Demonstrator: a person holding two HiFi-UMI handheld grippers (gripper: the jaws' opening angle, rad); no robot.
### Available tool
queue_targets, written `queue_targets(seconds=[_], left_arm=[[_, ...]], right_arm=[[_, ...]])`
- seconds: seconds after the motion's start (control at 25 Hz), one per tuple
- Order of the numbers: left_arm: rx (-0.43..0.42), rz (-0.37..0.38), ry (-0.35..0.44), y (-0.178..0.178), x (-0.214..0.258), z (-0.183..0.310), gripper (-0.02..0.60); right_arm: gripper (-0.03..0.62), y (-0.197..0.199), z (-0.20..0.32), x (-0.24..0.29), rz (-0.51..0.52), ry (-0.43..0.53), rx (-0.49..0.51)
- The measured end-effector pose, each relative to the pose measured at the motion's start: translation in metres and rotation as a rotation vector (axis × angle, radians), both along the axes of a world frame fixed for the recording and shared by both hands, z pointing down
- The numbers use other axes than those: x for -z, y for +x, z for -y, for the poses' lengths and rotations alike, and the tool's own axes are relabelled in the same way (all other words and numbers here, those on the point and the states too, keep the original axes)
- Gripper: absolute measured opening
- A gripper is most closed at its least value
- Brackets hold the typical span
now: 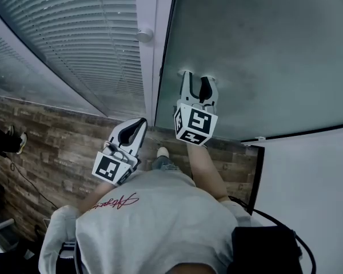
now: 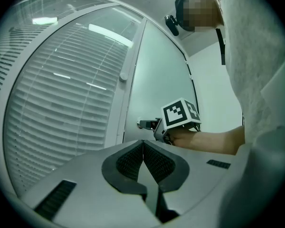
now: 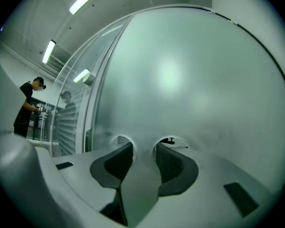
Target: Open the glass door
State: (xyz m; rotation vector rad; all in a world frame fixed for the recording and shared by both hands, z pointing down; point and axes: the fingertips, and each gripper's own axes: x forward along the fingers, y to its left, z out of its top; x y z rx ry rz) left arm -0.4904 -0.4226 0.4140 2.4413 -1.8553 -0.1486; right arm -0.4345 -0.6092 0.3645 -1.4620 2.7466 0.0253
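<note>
Here the pushing step is in hand. The frosted glass door stands just right of the white door frame, its near edge running along that frame. The right gripper is set against the pane close beside the frame; its jaws are spread, with nothing between them, and both tips touch the glass, where the frosting shows two clear rings around them. The left gripper hangs lower, on the frame's other side and off the glass, its jaws pressed together and empty. Beyond the frame on that side, slatted blinds fill a fixed pane. In the right gripper view a thin dark strip shows between door edge and frame, so the door may be just ajar, though I cannot be sure. Next, I judge, comes a steady forward press through both tips, kept square to the pane so they do not skid across the smooth glass.
</note>
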Motion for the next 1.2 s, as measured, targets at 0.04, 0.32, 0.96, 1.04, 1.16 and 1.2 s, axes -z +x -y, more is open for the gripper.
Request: queue_targets(seconds=[0.04, 0.32, 0.96, 1.04, 1.16, 1.2], left_arm=[[0.002, 0.0, 0.0, 0.0, 0.0, -0.001, 0.017], [0.015, 0.003, 0.006, -0.004, 0.001, -0.012, 0.017], [0.04, -0.02, 0.044, -0.014, 0.014, -0.094, 0.017], [0.026, -0.02, 0.041, -0.013, 0.013, -0.106, 0.017], [-0.004, -0.014, 0.036, -0.008, 0.011, -0.121, 0.017], [-0.013, -0.013, 0.035, -0.006, 0.01, -0.126, 0.017]], right_arm=[[0.148, 0.001, 0.001, 0.0, -0.001, 0.006, -0.01], [0.133, 0.003, -0.001, 0.001, 0.033, 0.012, -0.013], [0.133, 0.018, -0.039, 0.003, 0.035, 0.02, 0.002], [0.133, 0.021, -0.046, 0.003, 0.032, 0.014, -0.004], [0.133, 0.026, -0.057, 0.002, 0.027, 0.013, -0.008], [0.133, 0.027, -0.061, 0.002, 0.027, 0.015, -0.009]])
